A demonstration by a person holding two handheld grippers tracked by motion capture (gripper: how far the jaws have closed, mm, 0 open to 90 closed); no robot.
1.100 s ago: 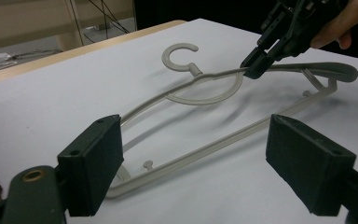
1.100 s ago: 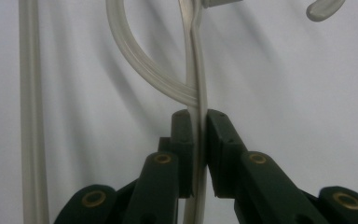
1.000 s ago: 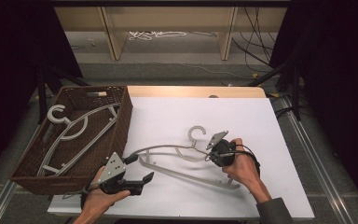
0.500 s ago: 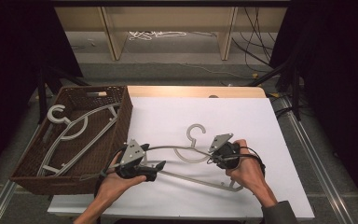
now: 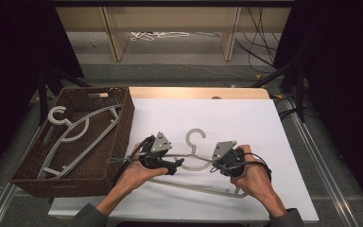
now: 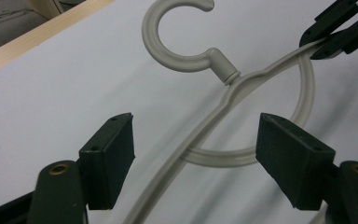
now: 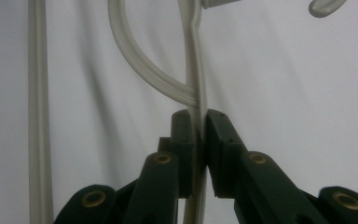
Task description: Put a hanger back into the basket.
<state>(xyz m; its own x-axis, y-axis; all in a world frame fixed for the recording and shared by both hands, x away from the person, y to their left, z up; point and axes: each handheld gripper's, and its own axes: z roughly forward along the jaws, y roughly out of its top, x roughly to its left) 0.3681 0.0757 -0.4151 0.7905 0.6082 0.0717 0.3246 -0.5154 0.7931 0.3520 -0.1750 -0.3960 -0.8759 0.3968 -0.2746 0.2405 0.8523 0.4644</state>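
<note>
Lower centre of high view: right hand-held gripper (image 5: pixel 216 165) clamps hanger (image 5: pixel 196 163) arm; left hand-held gripper (image 5: pixel 176 165) wide, straddling it. One-sided hold, could twist or slip when lifted.

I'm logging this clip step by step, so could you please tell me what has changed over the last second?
The left gripper moved up and right from the table's near edge to the hanger on the white sheet; its open jaws now straddle the hanger's left arm without closing. The right gripper stayed shut on the hanger's right arm. The basket and the hangers in it stayed put.
</note>
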